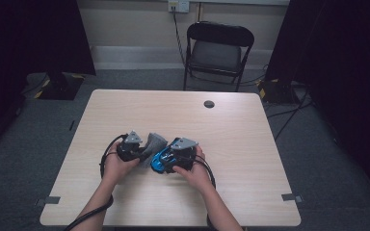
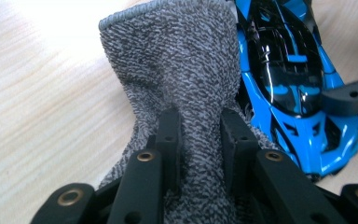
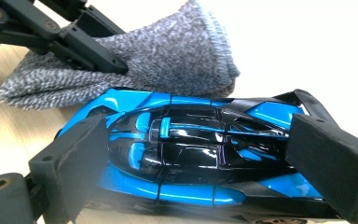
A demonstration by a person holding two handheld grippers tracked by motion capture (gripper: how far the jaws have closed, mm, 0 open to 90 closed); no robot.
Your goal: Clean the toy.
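Glossy blue-and-black toy sports car (image 1: 160, 161) sits near the middle of the pale wooden table (image 1: 241, 144) in the high view, one grey terry cloth (image 1: 153, 143) touching its left side. Left gripper view: left gripper (image 2: 200, 128) fingers clamped on the soft, limp cloth. Right gripper view: right gripper (image 3: 200, 154) fingers clamp the single car end to end; its hard, slick shell looks light and could slip.

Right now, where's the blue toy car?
High view: the blue toy car sits on the table's near middle, between the right gripper's jaws, the grey cloth touching its left side.
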